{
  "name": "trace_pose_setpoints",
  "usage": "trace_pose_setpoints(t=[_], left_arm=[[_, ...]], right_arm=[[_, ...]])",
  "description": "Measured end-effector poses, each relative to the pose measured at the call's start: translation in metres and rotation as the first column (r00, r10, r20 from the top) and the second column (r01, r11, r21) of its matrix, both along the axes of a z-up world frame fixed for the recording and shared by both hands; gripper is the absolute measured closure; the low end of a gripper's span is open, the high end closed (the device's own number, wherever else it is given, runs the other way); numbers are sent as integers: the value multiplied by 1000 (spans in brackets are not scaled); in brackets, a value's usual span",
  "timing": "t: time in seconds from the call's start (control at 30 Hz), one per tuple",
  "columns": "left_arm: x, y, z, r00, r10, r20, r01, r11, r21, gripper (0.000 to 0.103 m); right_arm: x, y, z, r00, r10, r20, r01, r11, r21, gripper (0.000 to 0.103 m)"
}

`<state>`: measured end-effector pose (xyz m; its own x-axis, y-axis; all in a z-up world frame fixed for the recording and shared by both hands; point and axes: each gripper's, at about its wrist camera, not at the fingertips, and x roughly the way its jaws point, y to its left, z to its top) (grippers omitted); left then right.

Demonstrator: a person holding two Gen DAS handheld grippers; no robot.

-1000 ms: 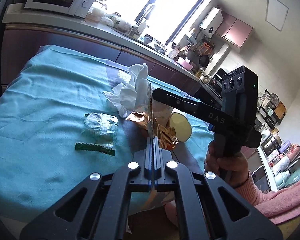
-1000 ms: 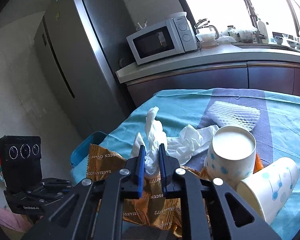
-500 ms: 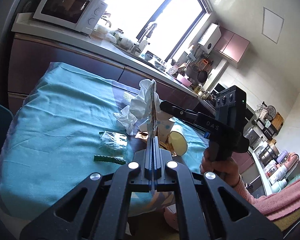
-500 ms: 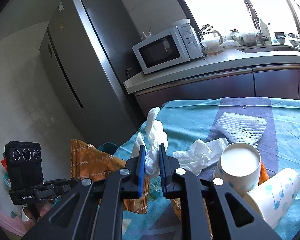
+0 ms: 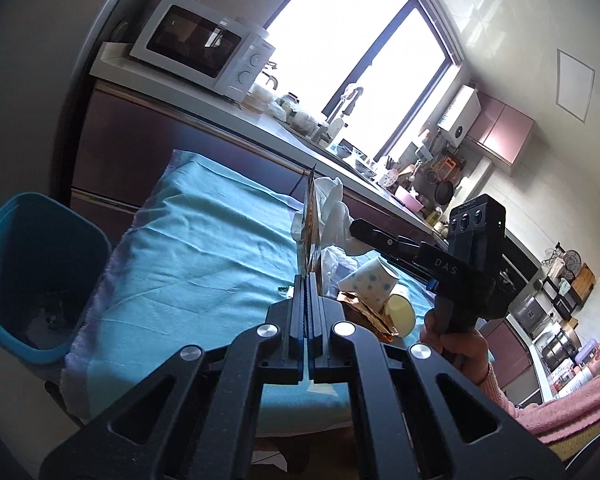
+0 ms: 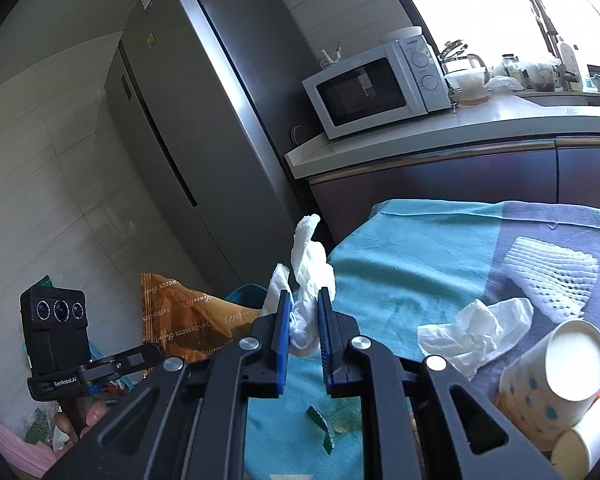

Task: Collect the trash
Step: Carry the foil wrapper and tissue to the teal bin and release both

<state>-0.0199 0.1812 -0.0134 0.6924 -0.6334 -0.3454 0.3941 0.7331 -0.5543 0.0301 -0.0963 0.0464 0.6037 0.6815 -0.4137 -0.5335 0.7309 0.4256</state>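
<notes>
Left wrist view: orange snack wrapper (image 5: 311,224) clamped edge-on in left gripper (image 5: 307,280), frame centre, jaws clenched on lower edge. Thin crinkly foil, near weightless, slippery; likely slips unless pinched well in from edge.

Right wrist view: white tissue (image 6: 309,276) wadded between jaws of right gripper (image 6: 303,316), lower centre, held off tabletop (image 6: 400,256). Soft, compressible, tears easily; grip bulk, not loose tail.

Blue bin (image 5: 36,272) at left edge, beside tabletop. Second tissue (image 6: 476,330), foam net (image 6: 552,276), paper cups (image 6: 556,376) lower right, light, crushable.
</notes>
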Motion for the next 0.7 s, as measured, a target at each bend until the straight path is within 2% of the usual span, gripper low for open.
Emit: trace_pose_setpoints(t=[0.37,0.7], left_arm=[[-19,60,2,985,174,-10,-174,985,8,102],[-20,121,-14,937,343,-68,-342,939,26,102]], right_arm=[[18,52,-2,993,114,-32,-114,993,6,91],[38,126,-11,966,244,-84,-246,969,-24,91]])
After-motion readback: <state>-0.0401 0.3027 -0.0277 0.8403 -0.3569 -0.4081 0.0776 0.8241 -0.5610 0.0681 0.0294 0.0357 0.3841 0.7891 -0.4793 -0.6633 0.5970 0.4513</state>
